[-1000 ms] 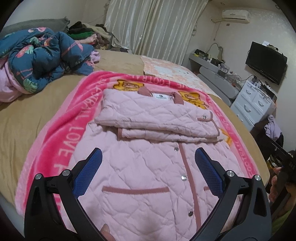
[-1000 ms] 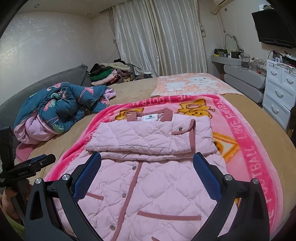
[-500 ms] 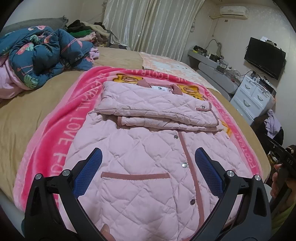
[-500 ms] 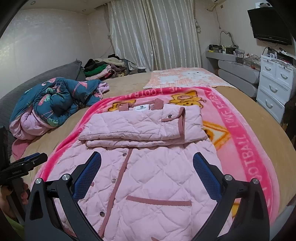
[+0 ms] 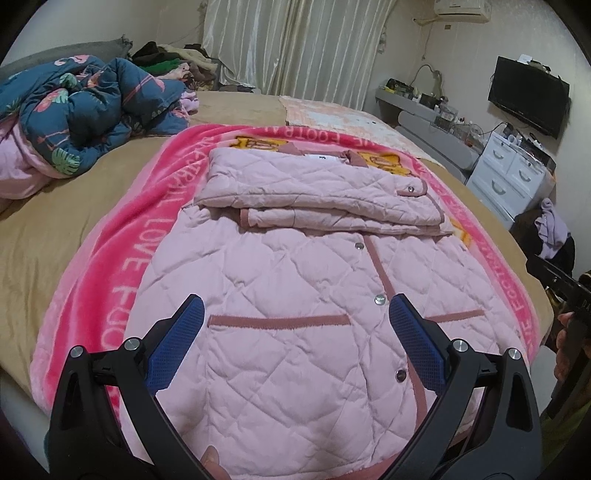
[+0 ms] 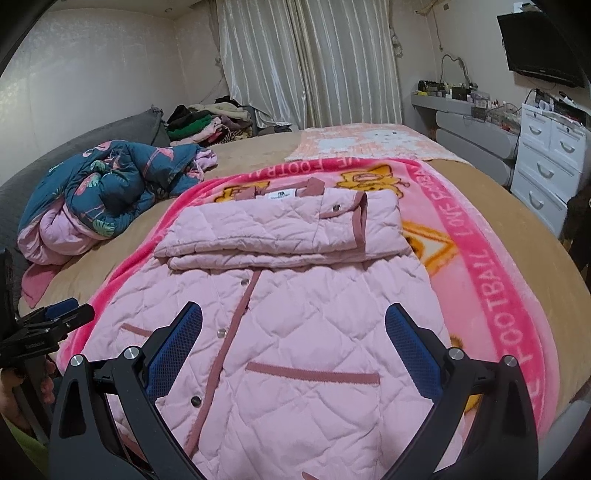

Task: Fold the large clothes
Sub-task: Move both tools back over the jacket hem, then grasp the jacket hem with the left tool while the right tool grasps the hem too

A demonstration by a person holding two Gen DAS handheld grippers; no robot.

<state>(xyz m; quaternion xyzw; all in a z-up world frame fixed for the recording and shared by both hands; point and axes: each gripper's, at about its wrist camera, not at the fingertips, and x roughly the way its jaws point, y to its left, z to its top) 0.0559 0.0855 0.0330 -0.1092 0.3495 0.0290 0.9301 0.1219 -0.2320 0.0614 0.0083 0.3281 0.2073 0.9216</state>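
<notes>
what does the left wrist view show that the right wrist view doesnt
Only the left wrist view shows the air conditioner, the purple cloth on a dark chair, and the right hand-held gripper at the frame's edge.

Only the right wrist view shows the left hand-held gripper from outside.

Both show the pink quilted jacket with sleeves folded across its chest, the pink blanket, the blue floral duvet and the TV.

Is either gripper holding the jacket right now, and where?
No. The left gripper and right gripper are both open above the pink quilted jacket, gripping nothing.
</notes>
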